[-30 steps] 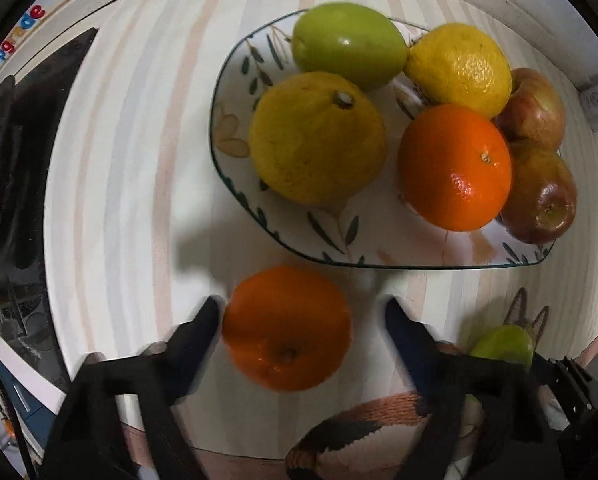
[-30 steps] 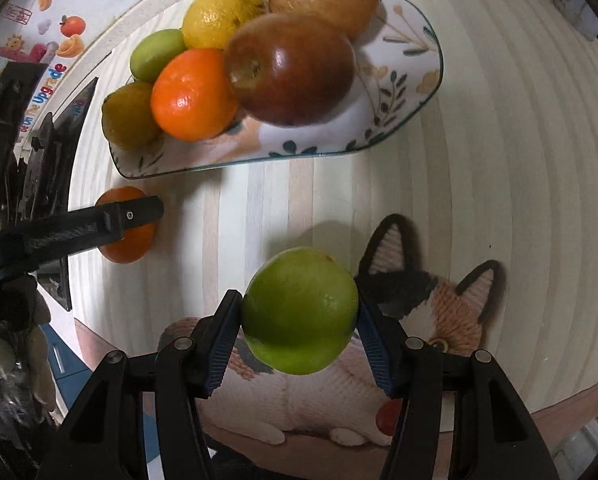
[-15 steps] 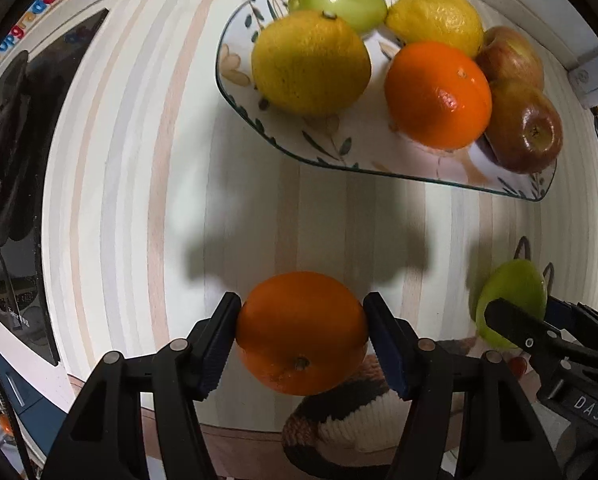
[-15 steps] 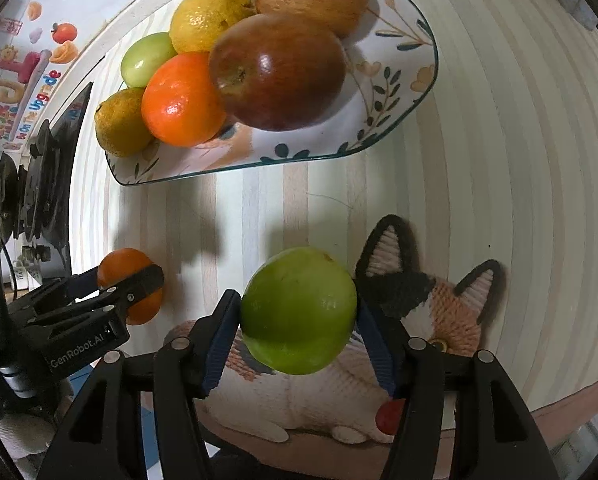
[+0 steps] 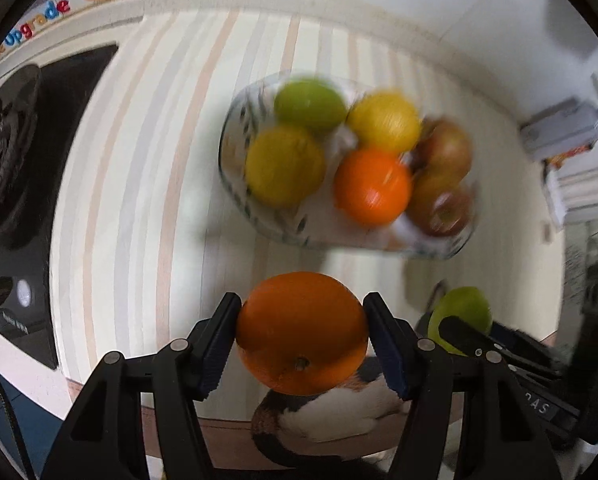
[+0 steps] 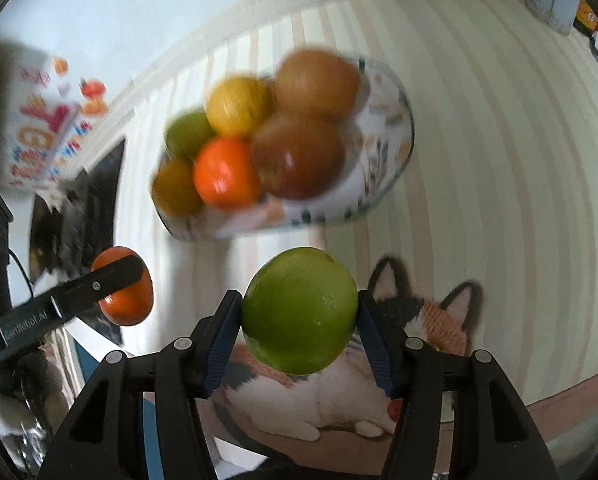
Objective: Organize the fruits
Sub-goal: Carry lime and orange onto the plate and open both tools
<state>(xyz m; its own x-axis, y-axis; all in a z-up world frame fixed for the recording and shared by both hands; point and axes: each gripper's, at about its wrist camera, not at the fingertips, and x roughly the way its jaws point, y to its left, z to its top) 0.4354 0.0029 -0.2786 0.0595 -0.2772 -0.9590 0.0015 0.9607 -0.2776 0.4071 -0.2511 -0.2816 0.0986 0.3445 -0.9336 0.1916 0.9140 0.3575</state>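
My left gripper (image 5: 302, 338) is shut on an orange (image 5: 301, 332) and holds it above the striped table. My right gripper (image 6: 299, 314) is shut on a green fruit (image 6: 299, 309), also lifted. Each held fruit shows in the other view: the green fruit (image 5: 461, 314) at the right, the orange (image 6: 127, 300) at the left. Beyond both stands a patterned plate (image 5: 235, 188) with several fruits: a green one (image 5: 309, 104), two yellow ones, an orange (image 5: 371, 186) and two red apples. It also shows in the right wrist view (image 6: 399, 148), blurred.
A black stove (image 5: 15, 160) lies at the left edge of the table. A cat picture (image 6: 431, 312) is on the mat near the front edge. White boxes (image 5: 567, 132) stand at the far right by the wall.
Both grippers have risen and pulled back from the plate with their fruits, so the plate looks smaller and farther. The left gripper closed on the orange a second ago.
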